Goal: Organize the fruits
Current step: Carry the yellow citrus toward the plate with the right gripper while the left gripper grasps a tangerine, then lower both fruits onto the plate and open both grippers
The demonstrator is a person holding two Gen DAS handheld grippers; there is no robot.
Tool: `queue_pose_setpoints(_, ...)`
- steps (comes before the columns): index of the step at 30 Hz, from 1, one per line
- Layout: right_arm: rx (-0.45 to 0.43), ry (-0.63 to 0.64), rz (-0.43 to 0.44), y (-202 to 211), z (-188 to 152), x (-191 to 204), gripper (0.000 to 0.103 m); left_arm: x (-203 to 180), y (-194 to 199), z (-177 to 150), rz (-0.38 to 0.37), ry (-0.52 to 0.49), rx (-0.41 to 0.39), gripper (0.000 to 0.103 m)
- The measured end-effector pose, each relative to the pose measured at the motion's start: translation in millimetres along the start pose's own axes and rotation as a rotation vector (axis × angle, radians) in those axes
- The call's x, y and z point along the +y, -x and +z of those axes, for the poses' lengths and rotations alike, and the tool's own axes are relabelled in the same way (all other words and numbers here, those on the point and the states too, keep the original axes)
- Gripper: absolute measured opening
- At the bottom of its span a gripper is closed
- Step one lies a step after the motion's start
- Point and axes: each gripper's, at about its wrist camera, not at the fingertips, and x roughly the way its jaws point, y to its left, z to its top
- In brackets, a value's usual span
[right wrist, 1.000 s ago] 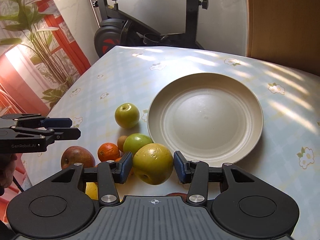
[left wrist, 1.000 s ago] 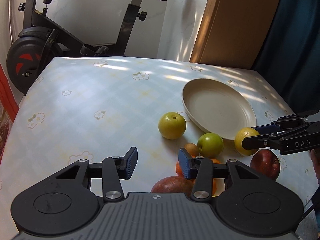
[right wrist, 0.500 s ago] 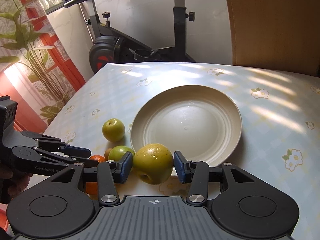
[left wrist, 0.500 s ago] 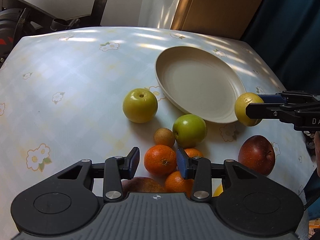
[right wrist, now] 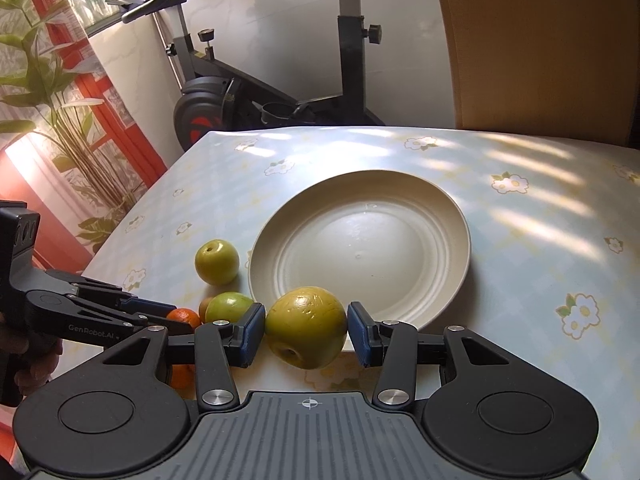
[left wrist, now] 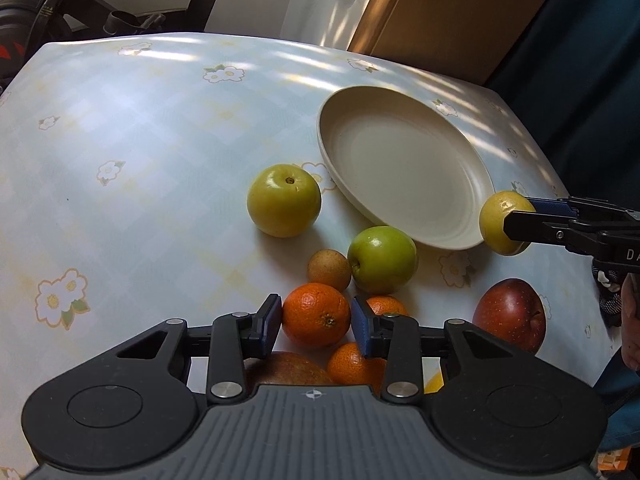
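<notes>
A table [left wrist: 152, 128] under a pale blue cloth printed with white flowers stands before an exercise bike [right wrist: 224, 92] and a brown panel [right wrist: 532, 40]; a leafy plant [right wrist: 52, 80] and red window frames fill the left of the right wrist view. A cream plate [right wrist: 448, 216] lies bare on the cloth.

Right gripper [right wrist: 306, 334]: its blue pads are clenched on a yellow apple [right wrist: 306, 332], held off the cloth at the near rim of the plate. In the left wrist view the same apple [left wrist: 498, 222] shows at the plate's right edge, in the black fingers.

Left gripper [left wrist: 316, 322]: its jaws are closing around an orange [left wrist: 316, 316] that sits on the cloth. The left pad lies at the orange's skin; a thin gap shows at the right pad.

Other fruit on the cloth:
- a yellow-green apple [left wrist: 284, 200], just left of the plate;
- a green apple [left wrist: 382, 260], at the plate's near rim;
- a small brown fruit [left wrist: 329, 269], touching the green apple;
- a red apple [left wrist: 510, 314], to the right, apart from the cluster;
- more oranges [left wrist: 348, 364] and a reddish fruit [left wrist: 288, 368], partly hidden behind the left gripper.

A hand [right wrist: 28, 364] grips the left tool's handle at the left edge.
</notes>
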Motion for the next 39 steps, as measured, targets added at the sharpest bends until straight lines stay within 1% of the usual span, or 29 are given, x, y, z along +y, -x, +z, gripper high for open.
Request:
queue_pose_setpoints(4, -0.006, -0.002, -0.01, 2.7, 1.8, -3.8, 0.042, 1.4, 15.4, 3.0, 0.002, 0.012, -0.055, 0.04)
queue_pose_setpoints(7, -0.013, 0.0, -0.02, 5.0, 4.7, -6.2, 0.042, -2.6, 28.7, 9.9, 0.022, -0.009, -0.112, 0.04)
queue_pose_setpoints(10, -0.022, 0.016, -0.039, 5.8, 9.9, -8.5, 0.042, -7.7, 39.9, 20.3, 0.023, -0.039, -0.159, 0.04)
queue_pose_setpoints(15, -0.041, 0.053, -0.092, 1.7, 21.9, -15.0, 0.042, -26.9, 42.1, 44.5, 0.057, -0.104, -0.225, 0.04)
queue_pose_setpoints(19, -0.054, 0.096, -0.149, -10.8, 34.1, -23.9, 0.042, -43.2, 31.4, 69.2, 0.059, -0.136, -0.263, 0.04)
queue_pose_setpoints(22, -0.056, 0.119, -0.172, -28.0, 43.1, -32.5, 0.042, -55.3, 5.2, 92.7, 0.054, -0.156, -0.248, 0.04)
queue_pose_setpoints(24, -0.046, 0.118, -0.183, -40.9, 48.5, -40.1, 0.042, -58.6, -11.8, 102.1, 0.056, -0.171, -0.222, 0.04)
queue_pose_setpoints(26, -0.032, 0.12, -0.197, -53.0, 52.6, -46.1, 0.042, -64.2, -30.0, 109.0, 0.071, -0.213, -0.189, 0.04)
queue_pose_setpoints(29, -0.019, 0.131, -0.21, -66.2, 55.9, -51.3, 0.042, -67.6, -52.4, 114.4, 0.091, -0.253, -0.139, 0.04)
queue_pose_setpoints(32, 0.001, 0.165, -0.226, -76.3, 56.8, -52.2, 0.042, -62.1, -66.8, 115.9, 0.094, -0.257, -0.109, 0.04)
queue_pose_setpoints(36, -0.004, 0.181, -0.224, -78.7, 57.3, -51.3, 0.042, -57.9, -77.2, 115.8, 0.088, -0.265, -0.09, 0.04)
queue_pose_setpoints(39, -0.008, 0.192, -0.223, -79.5, 57.6, -51.2, 0.042, -53.3, -80.1, 115.0, 0.108, -0.275, -0.084, 0.04)
